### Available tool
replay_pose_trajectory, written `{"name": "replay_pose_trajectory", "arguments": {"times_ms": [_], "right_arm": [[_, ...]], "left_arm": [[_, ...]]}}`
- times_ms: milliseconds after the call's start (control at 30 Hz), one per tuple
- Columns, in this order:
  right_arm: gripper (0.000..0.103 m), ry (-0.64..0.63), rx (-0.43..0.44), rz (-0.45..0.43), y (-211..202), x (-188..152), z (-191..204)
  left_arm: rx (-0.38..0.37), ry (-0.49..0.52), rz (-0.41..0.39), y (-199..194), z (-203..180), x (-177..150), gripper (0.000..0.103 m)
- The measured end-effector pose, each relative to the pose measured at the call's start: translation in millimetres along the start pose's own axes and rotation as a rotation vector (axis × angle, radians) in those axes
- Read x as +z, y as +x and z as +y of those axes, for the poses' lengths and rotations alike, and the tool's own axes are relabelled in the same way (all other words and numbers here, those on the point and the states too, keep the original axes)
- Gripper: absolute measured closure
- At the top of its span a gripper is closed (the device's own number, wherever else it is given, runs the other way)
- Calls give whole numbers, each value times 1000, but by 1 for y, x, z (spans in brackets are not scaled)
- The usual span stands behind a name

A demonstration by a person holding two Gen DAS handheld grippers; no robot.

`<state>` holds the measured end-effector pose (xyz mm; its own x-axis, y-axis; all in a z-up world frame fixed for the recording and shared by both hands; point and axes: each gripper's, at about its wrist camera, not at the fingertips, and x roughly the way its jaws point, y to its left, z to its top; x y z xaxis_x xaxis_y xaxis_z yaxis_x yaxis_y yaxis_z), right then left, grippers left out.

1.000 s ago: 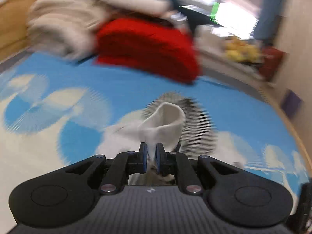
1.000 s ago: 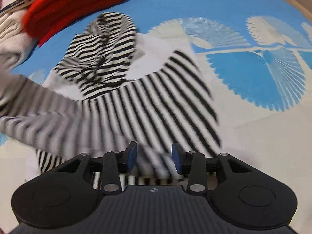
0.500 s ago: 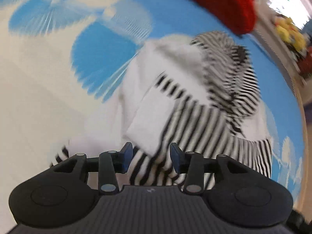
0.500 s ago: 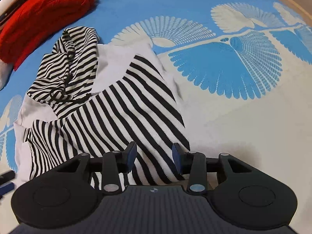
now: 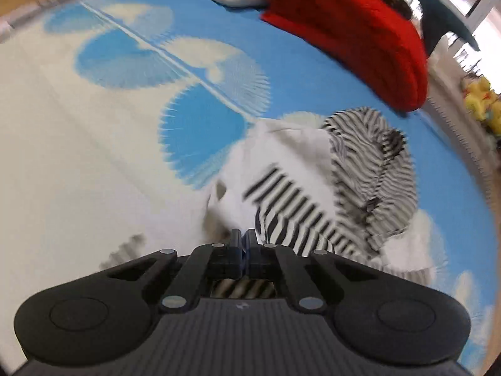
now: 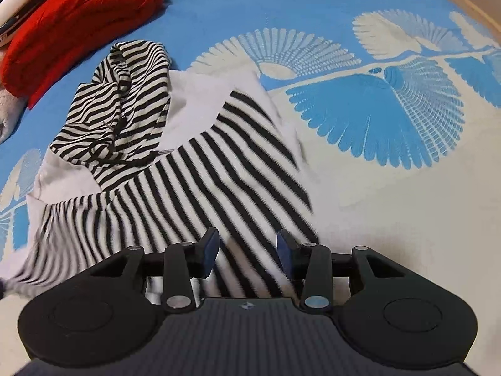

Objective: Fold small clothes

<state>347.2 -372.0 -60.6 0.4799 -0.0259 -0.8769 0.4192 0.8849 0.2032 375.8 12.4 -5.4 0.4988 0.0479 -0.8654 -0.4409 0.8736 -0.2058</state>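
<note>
Striped hoodie (image 6: 175, 169): lies partly folded on the blue and cream patterned cloth (image 6: 391, 188), hood toward the red sweater (image 6: 78, 22).

Your left gripper (image 5: 243, 240): fingers pressed together at the hoodie's near white edge; whether fabric sits between them you cannot tell.

Your right gripper (image 6: 248, 252): fingers spread wide, low over the striped hem, holding nothing.

Red sweater: folded, just beyond the hood.

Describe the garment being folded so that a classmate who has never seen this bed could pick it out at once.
Start from the blue bedspread with cream fan patterns. Near its middle lies a small hooded top, just in front of a folded red knit. It alone has black and white stripes, with plain white panels.
</note>
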Motion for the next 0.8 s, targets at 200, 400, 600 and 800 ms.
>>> {"name": "replay_pose_trajectory", "arguments": {"times_ms": [200, 400, 600, 800], "right_arm": [[60, 58, -55, 47, 13, -7, -14], [60, 21, -78, 0, 5, -6, -5], [60, 37, -77, 36, 13, -3, -13], [60, 6, -120, 11, 13, 0, -15]], "left_arm": [[109, 67, -128, -13, -12, -5, 87], [-43, 143, -32, 22, -27, 0, 68], [34, -1, 265, 82, 1, -5, 73], [-8, 70, 122, 54, -19, 7, 62]]}}
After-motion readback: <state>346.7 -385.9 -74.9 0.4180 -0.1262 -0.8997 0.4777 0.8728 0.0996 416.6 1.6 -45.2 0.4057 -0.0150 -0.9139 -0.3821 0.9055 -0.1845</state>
